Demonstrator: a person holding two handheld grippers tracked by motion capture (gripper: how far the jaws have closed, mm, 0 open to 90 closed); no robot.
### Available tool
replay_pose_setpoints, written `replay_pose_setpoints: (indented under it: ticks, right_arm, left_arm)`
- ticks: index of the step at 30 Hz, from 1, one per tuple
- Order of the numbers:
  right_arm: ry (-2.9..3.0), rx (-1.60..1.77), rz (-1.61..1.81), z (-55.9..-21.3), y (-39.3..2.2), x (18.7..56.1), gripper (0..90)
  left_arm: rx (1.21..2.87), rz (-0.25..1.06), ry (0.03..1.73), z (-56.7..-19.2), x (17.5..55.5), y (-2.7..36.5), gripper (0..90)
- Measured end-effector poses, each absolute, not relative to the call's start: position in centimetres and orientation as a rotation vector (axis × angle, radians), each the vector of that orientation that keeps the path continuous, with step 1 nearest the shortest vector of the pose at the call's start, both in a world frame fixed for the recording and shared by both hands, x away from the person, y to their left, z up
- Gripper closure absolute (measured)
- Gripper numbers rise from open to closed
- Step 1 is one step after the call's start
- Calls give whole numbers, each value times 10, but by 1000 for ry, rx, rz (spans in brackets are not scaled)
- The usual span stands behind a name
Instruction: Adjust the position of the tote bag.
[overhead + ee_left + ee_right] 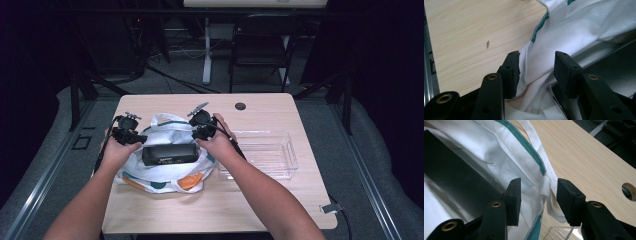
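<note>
Both grippers sit at the mouth of a white cloth bag (165, 150) in the middle of the high view. At centre left of that view, the left gripper (134, 136) rests at the bag's left edge, held in the person's left hand (116, 150). Just right of centre, the right gripper (200, 131) rests at the bag's right edge, in the right hand (218, 142).

Seen from the left gripper view, the left gripper (537, 72) has its jaws parted. A fold of the white cloth bag (584, 27) rises between them, lying against the left pad (514, 72), while the right pad stands clear of the fabric, so nothing is clamped.

Seen from the right gripper view, the right gripper (539, 197) is likewise released. The bag's rim, with its green trim (524, 142) and a white strap (545, 187), runs through the gap between the pads without being pinched.

Inside the bag's mouth lies a long black box (169, 154), lengthwise across the centre of the high view; it also shows as a dark slab at the right of the left gripper view (614, 67) and at the left of the right gripper view (456, 180).

To the right of the bag stands a clear plastic tray (287, 155), on the light wooden table (280, 205). A round grommet hole (240, 106) sits near the table's far edge.
</note>
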State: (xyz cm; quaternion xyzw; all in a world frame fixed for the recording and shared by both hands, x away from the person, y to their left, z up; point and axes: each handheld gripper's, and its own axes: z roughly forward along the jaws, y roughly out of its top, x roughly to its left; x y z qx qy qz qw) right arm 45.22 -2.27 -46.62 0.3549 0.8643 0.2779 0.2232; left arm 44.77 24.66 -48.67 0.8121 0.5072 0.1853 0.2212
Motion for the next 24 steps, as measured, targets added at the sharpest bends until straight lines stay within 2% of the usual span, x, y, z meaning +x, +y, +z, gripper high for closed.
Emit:
replay_pose_setpoints:
  ticks: [12, 24]
  right_arm:
    - [2376, 947, 848, -452, -36, 429, 528]
    - [2378, 901, 936, -441, -66, 395, 513]
  left_arm:
    - [2302, 560, 1291, -467, 437, 245, 524]
    - [2391, 544, 1139, -454, 427, 231, 493]
